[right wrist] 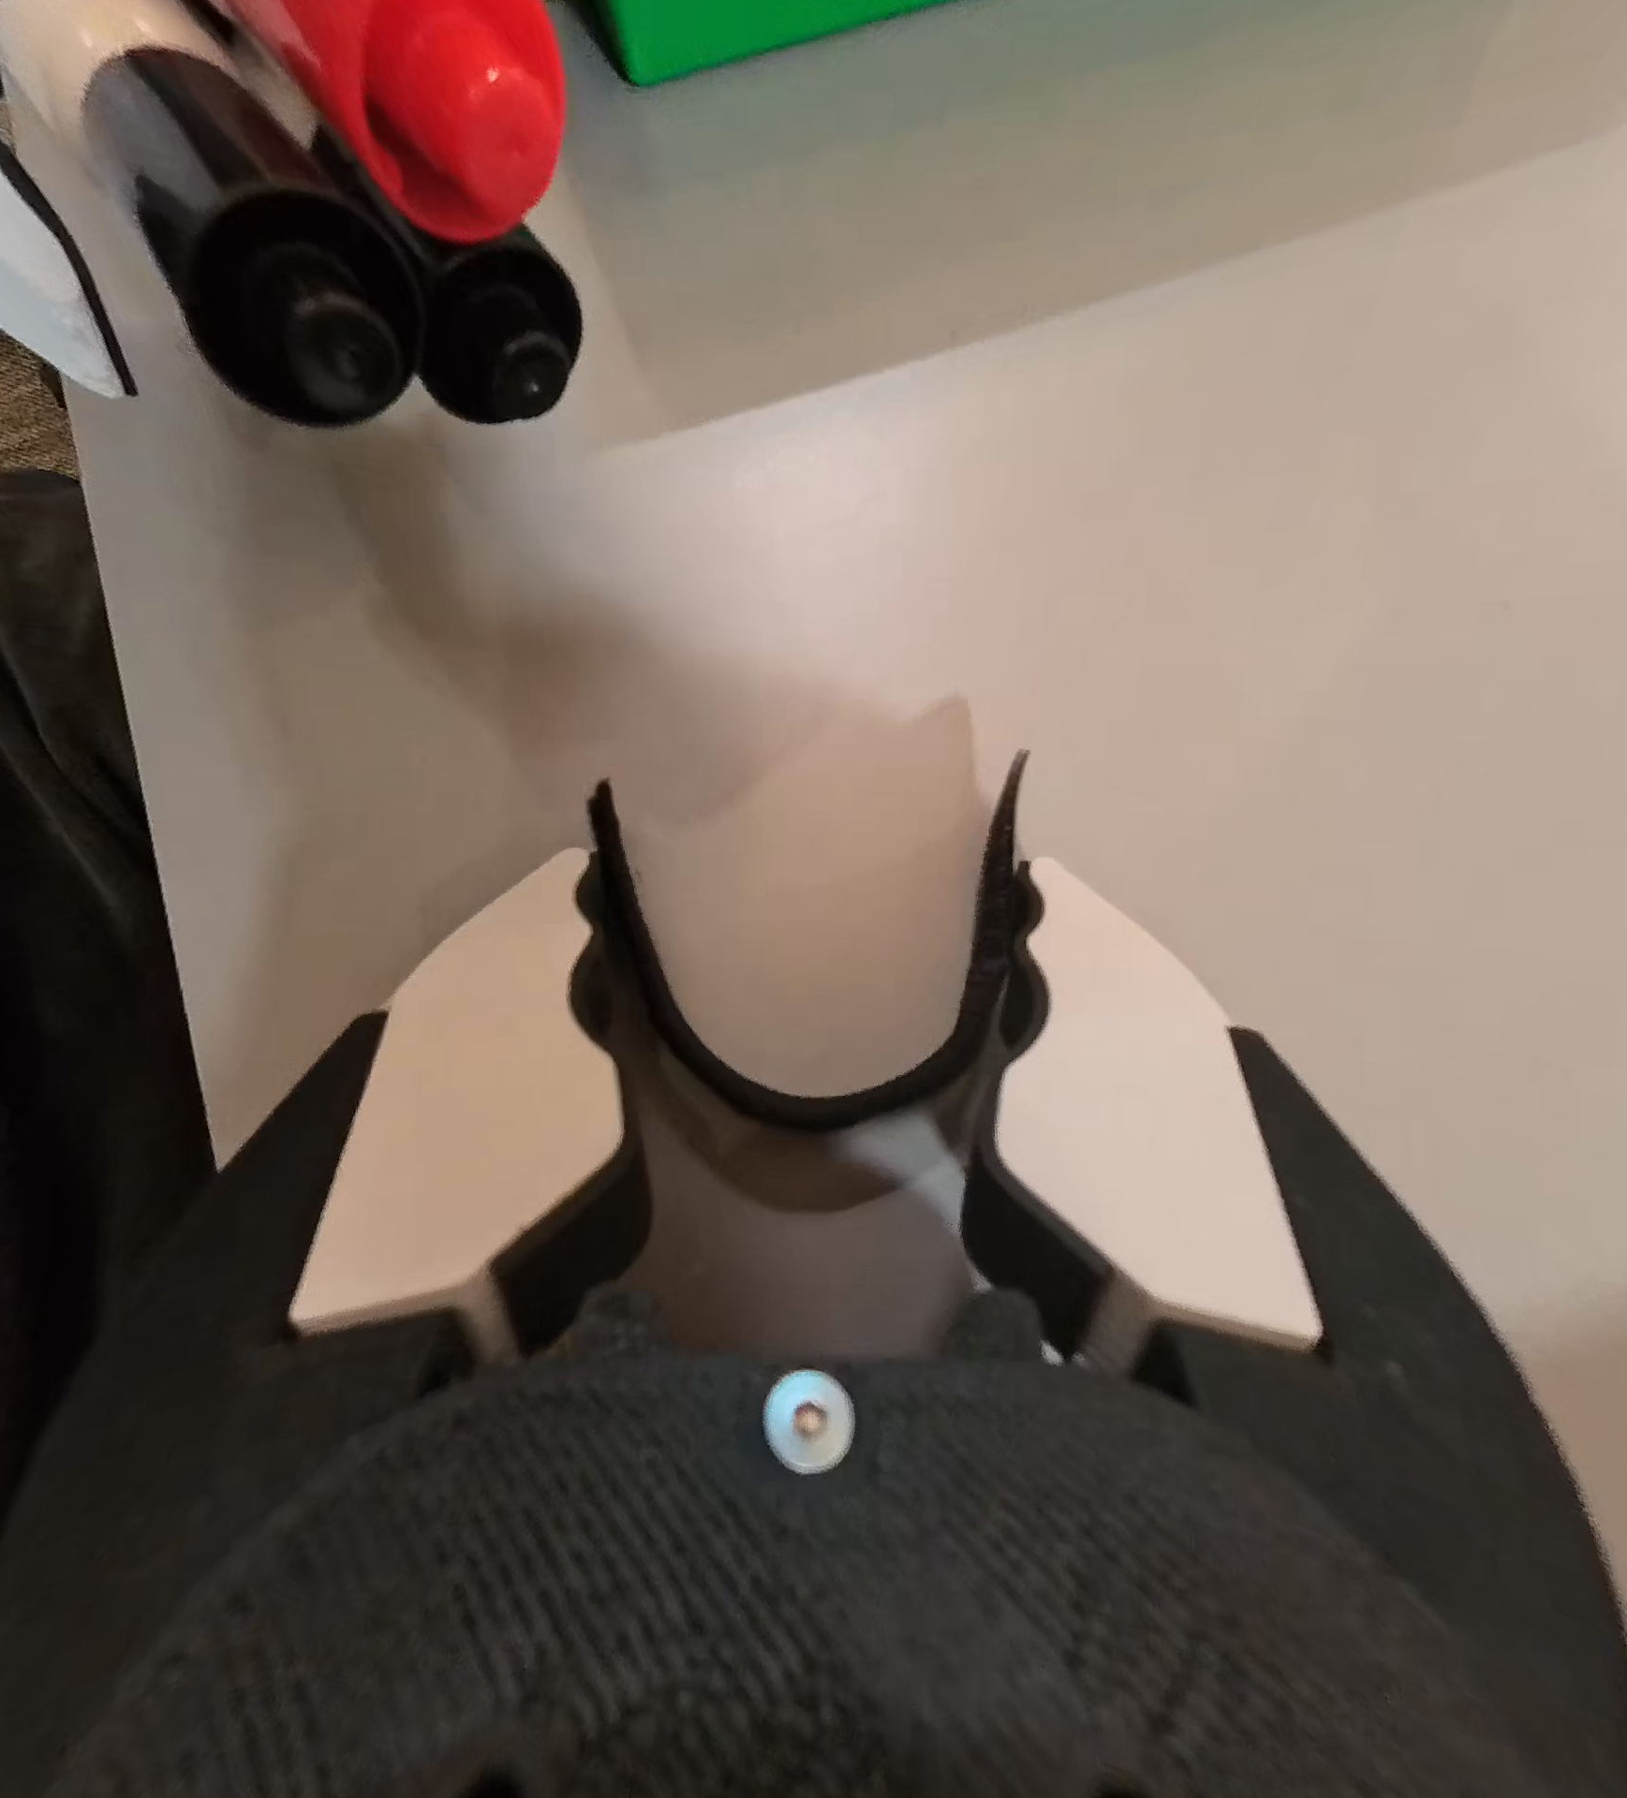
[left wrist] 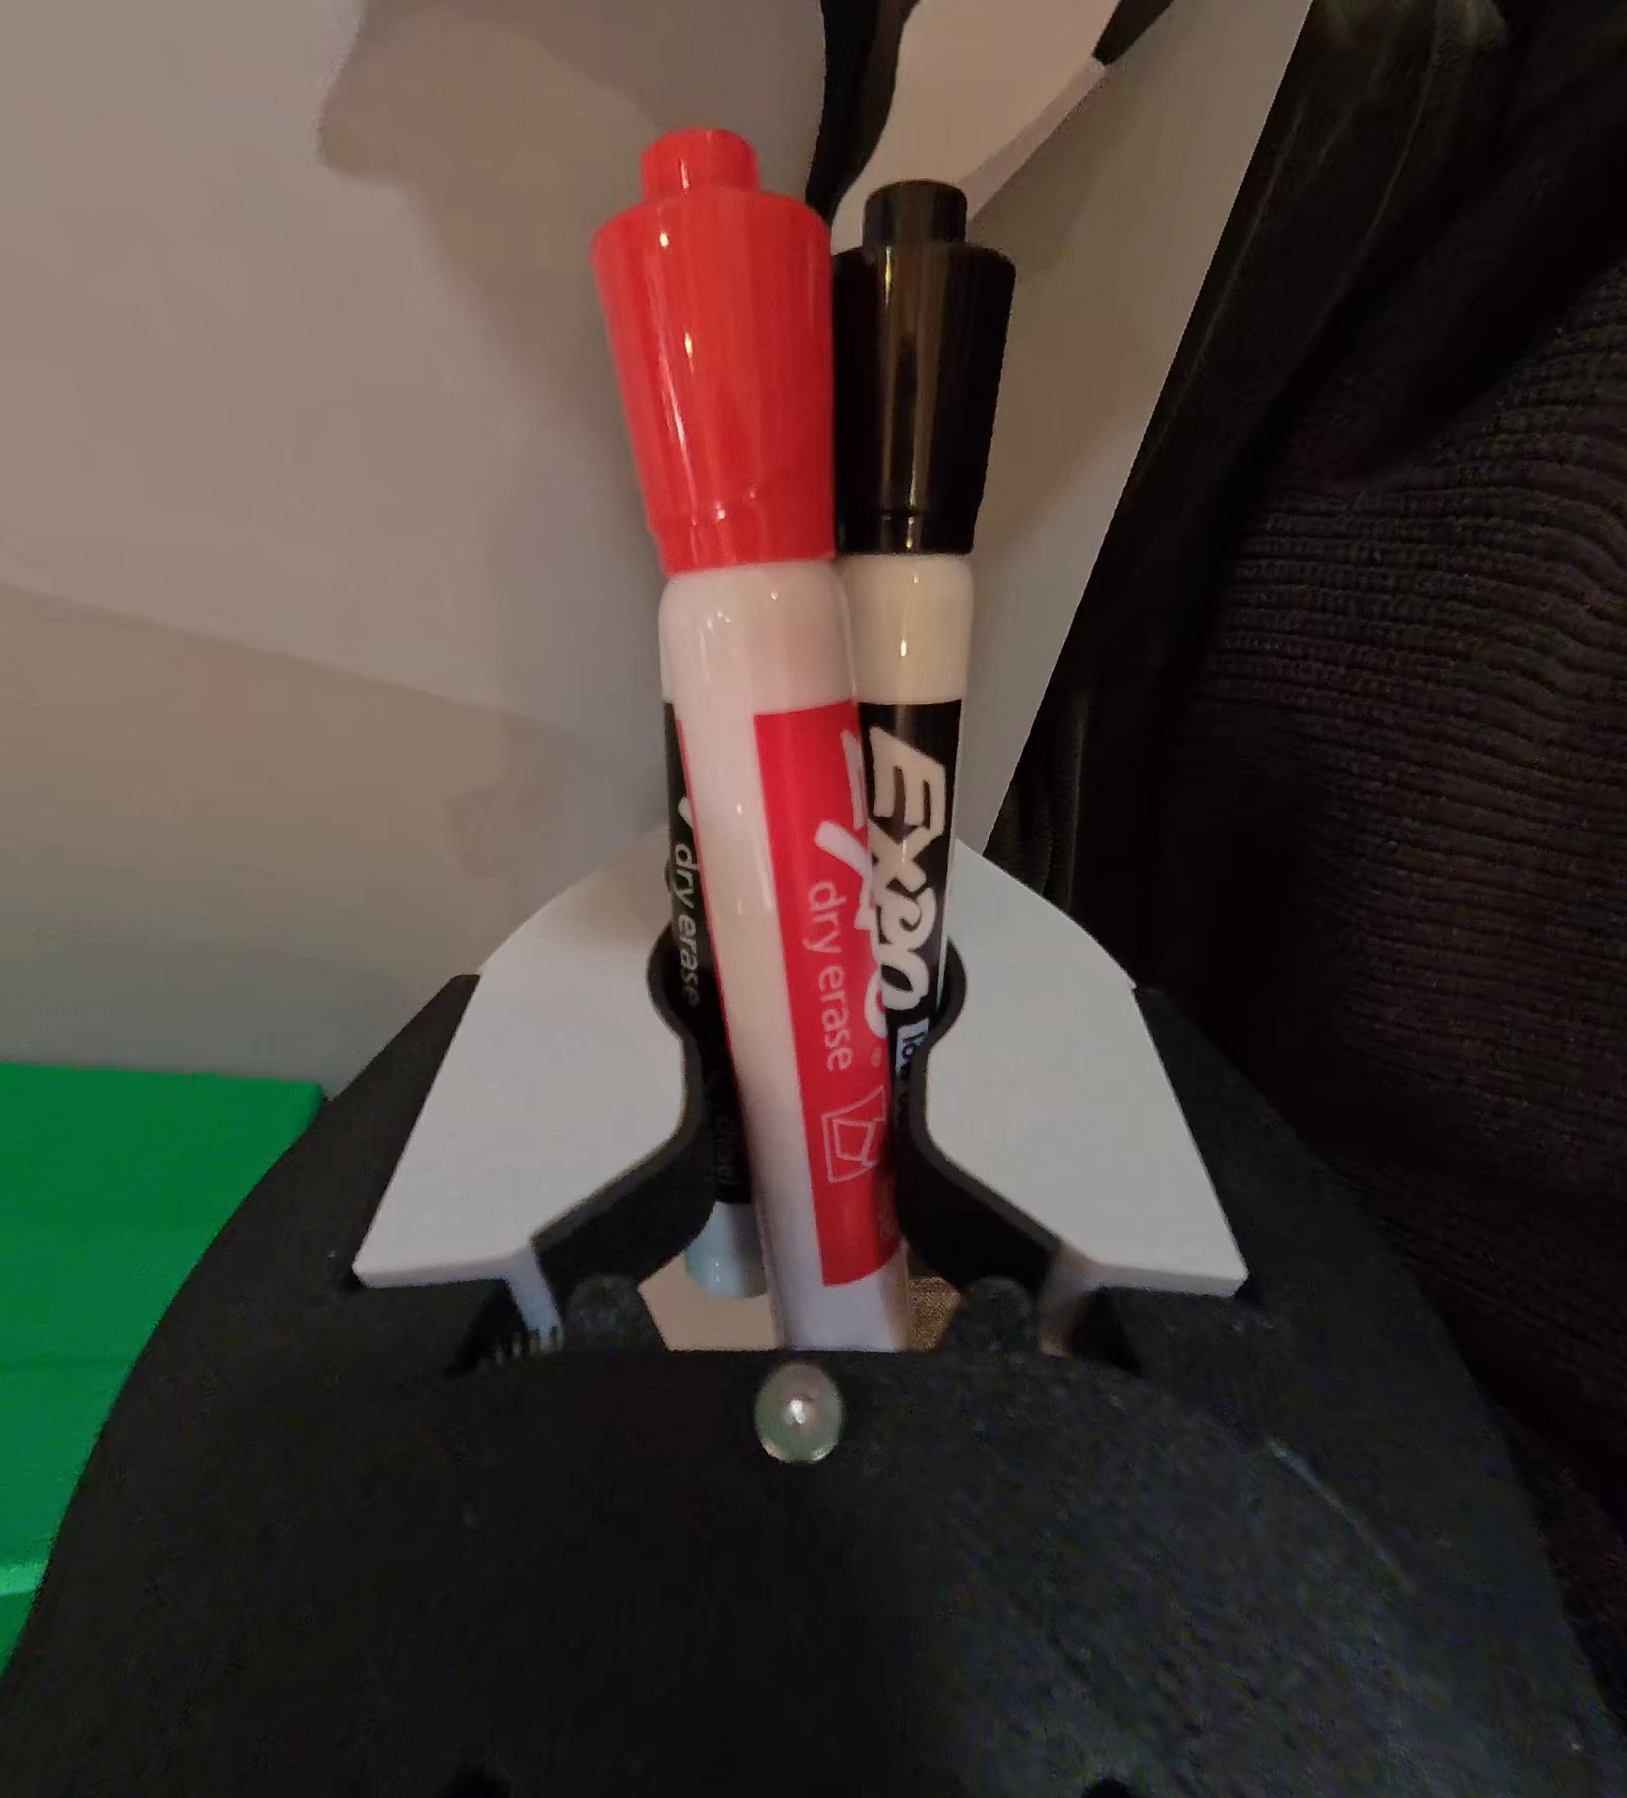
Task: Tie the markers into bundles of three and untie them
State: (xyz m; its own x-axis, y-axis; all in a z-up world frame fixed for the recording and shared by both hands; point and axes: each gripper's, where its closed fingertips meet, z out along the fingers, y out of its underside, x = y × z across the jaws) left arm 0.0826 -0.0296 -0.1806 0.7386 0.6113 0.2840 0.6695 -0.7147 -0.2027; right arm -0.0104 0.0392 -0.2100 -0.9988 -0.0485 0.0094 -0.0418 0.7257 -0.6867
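1. Left tongs (left wrist: 804, 1051) were clamped tight on a bundle of white-barrelled dry-erase markers: a red-capped marker (left wrist: 741, 623) in front, a black-capped marker (left wrist: 916, 545) touching it on the right, and a third barrel partly hidden behind the red one.
2. Right wrist view showed that bundle end-on: one red cap (right wrist: 459, 107) and two black caps (right wrist: 323, 302), well above the right tongs.
3. Right tongs (right wrist: 809, 876) stood partly open, gripping a black fabric strap (right wrist: 790, 1104) bent in a U between the fingers.
4. White tabletop (right wrist: 1179, 584) lay under both tongs.
5. Green box (left wrist: 60, 1294) sat on the tabletop, left of the left tongs.
6. Dark knit sleeve (left wrist: 1471, 778) was right of the markers.
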